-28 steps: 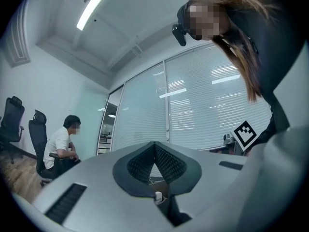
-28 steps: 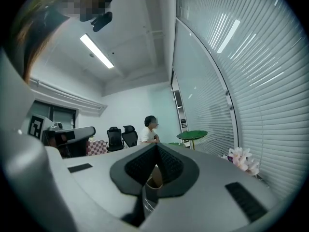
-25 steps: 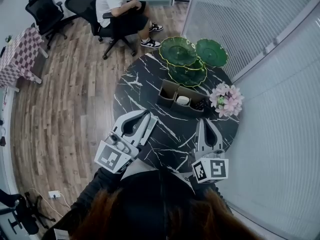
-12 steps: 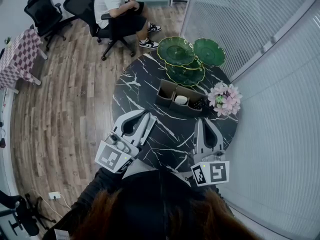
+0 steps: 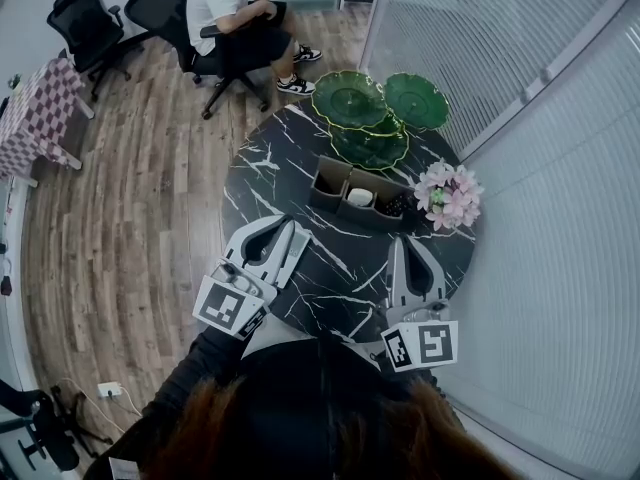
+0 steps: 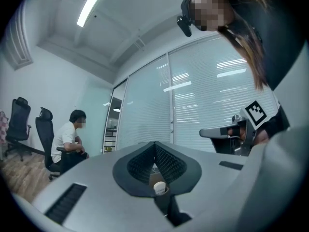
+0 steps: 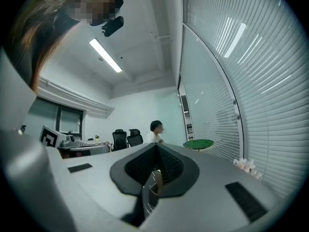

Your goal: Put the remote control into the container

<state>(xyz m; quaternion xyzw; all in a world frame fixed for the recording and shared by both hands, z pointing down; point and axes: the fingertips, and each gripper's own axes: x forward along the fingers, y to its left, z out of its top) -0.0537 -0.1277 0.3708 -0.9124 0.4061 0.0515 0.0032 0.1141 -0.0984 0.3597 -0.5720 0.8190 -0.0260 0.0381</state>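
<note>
Little has changed: the left gripper (image 5: 293, 230) has sunk slightly at the near left of the tabletop (image 5: 262, 168), the right gripper (image 5: 405, 240) waits at the near right, and both pairs of fingers (image 6: 91, 178) are clenched on nothing. No remote control shows on the tabletop. A dark thing in the right compartment of the container (image 5: 333, 184), farther off, may be it, so the task looks done.

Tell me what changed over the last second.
The left gripper shifted slightly; nothing was grasped or released. It and the right gripper stay shut and empty over the table. The container and flowers are unmoved.
</note>
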